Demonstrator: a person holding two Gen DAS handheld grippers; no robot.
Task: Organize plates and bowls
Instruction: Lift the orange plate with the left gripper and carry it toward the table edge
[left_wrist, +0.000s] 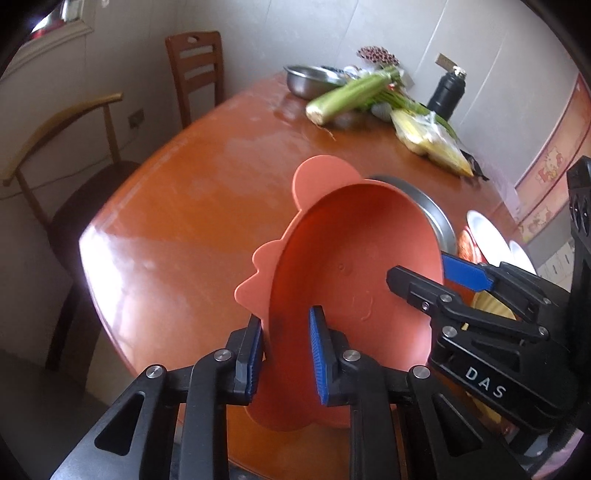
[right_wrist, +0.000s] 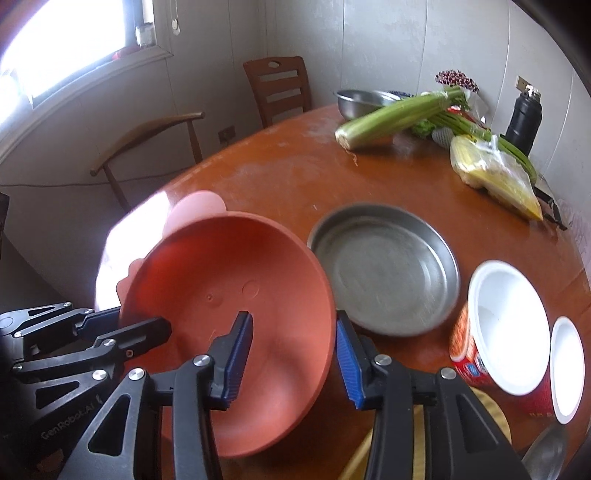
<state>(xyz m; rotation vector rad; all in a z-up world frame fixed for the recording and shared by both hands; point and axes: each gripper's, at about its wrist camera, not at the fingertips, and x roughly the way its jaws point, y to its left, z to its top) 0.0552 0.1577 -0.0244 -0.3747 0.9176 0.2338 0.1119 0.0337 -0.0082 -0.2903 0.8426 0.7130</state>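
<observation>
A terracotta-pink plastic bowl with ear-shaped tabs (left_wrist: 343, 258) is held tilted above the table between both grippers. My left gripper (left_wrist: 286, 354) is shut on its near rim. My right gripper (right_wrist: 293, 358) straddles the opposite rim, which runs between its blue pads; the jaws stand apart around it. The bowl also shows in the right wrist view (right_wrist: 236, 291). A shallow steel plate (right_wrist: 384, 266) lies on the table just right of the bowl. Two white-lined red paper bowls (right_wrist: 506, 321) lean on their sides at the right.
The round orange table (left_wrist: 192, 206) carries a steel bowl (left_wrist: 310, 79), celery (left_wrist: 351, 96), bagged corn (left_wrist: 428, 140) and a black bottle (left_wrist: 447, 92) at the back. Two wooden chairs (left_wrist: 195, 70) stand at the left. A yellowish bamboo piece (right_wrist: 424, 439) lies below my right gripper.
</observation>
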